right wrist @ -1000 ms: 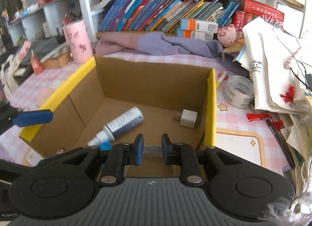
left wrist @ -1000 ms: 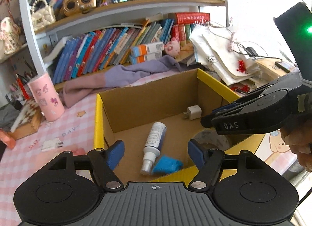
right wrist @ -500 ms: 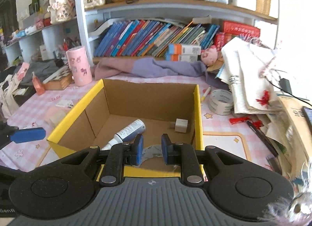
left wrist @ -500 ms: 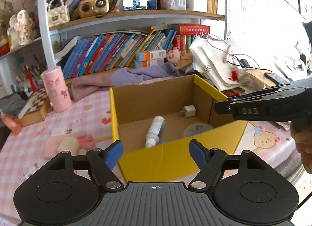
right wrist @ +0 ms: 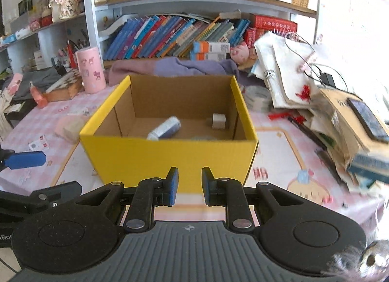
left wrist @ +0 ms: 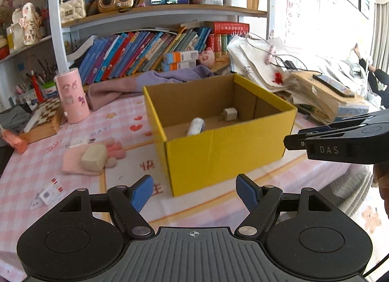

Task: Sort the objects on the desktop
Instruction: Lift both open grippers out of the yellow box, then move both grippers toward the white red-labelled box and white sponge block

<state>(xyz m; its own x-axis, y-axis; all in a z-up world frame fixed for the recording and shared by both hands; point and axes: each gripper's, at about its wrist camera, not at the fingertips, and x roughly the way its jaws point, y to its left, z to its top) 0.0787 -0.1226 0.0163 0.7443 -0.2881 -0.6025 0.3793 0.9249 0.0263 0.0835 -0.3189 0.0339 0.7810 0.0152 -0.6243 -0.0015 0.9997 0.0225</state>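
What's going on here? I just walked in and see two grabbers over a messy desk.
Someone is sorting desk items into a yellow box with two handheld grippers. The left gripper is open and empty; the right gripper is nearly closed and holds nothing. Both hang in front of the box. A spray bottle and a white charger already lie inside.

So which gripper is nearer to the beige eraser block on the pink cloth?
Left. The left gripper is just right of the eraser block; the right gripper faces the box front.
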